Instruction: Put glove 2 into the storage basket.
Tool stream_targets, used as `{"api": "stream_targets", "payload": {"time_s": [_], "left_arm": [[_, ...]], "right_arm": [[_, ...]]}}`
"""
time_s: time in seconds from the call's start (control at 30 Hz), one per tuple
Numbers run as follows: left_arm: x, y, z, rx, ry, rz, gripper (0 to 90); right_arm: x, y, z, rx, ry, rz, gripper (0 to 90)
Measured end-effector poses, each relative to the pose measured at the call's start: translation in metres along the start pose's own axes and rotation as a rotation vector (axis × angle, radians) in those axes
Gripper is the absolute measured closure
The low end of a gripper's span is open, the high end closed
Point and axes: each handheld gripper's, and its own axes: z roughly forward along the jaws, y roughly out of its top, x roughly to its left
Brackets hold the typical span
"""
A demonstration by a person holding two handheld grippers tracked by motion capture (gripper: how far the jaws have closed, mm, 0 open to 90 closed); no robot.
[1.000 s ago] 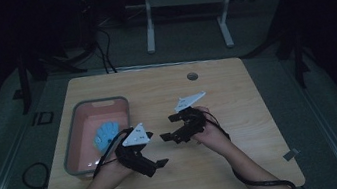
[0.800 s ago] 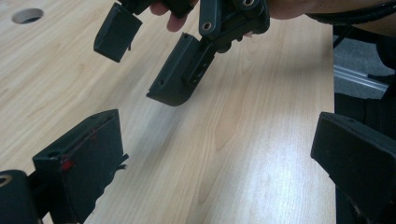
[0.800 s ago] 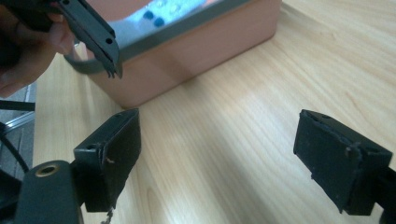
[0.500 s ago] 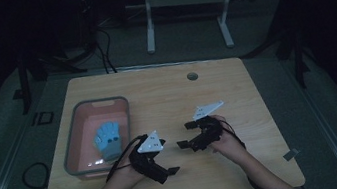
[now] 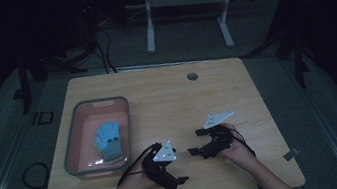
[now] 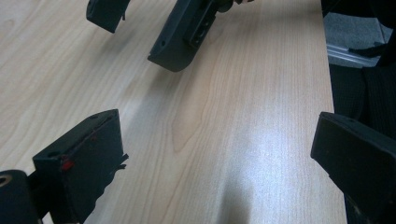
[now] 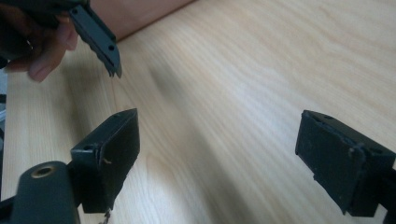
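Note:
Both of my grippers hover low over the bare wooden table [image 5: 166, 95], near its front edge, and hold nothing. My left gripper [image 5: 174, 170] is open; in the left gripper view its jaws stand wide apart over the wood [image 6: 217, 158]. My right gripper [image 5: 196, 142] is open too, with only table between its jaws [image 7: 226, 154]. The two face each other a short way apart. The right gripper's jaws show at the top of the left gripper view [image 6: 175, 42]. One left jaw [image 7: 95, 35] and the hand [image 7: 42, 51] holding it show in the right gripper view.
A pink tray [image 5: 72, 139] stands on the left part of the table with a blue glove-like thing [image 5: 107, 140] inside. A round cable hole [image 5: 192, 76] sits near the far edge. Cables trail on the floor at the left, and a metal stand is behind the table.
Both grippers have moved toward the table's front edge, the right one also a little to the right. Both have stayed open and empty.

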Motion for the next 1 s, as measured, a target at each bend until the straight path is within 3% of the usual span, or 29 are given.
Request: {"api": "stream_targets", "payload": {"time_s": [0.3, 0.43, 0.63, 0.73, 1.0], "left_arm": [[-0.008, -0.004, 0.014, 0.044, -0.009, 0.041, 2.7], [-0.010, -0.006, 0.015, 0.038, -0.015, 0.037, 2.7], [-0.012, -0.011, 0.013, 0.034, 0.006, 0.038, 2.7], [-0.014, -0.015, 0.012, 0.035, 0.039, 0.038, 2.7], [-0.018, -0.024, 0.011, 0.060, 0.044, 0.035, 2.7]], "right_arm": [[0.000, -0.028, -0.010, -0.018, -0.022, 0.023, 13.6], [0.000, -0.036, -0.012, -0.019, -0.031, 0.023, 13.6], [0.002, -0.049, -0.022, -0.029, -0.048, 0.028, 13.6], [0.001, -0.053, -0.029, -0.040, -0.054, 0.032, 13.6], [0.000, -0.071, -0.051, -0.063, -0.097, 0.043, 13.7]]}}
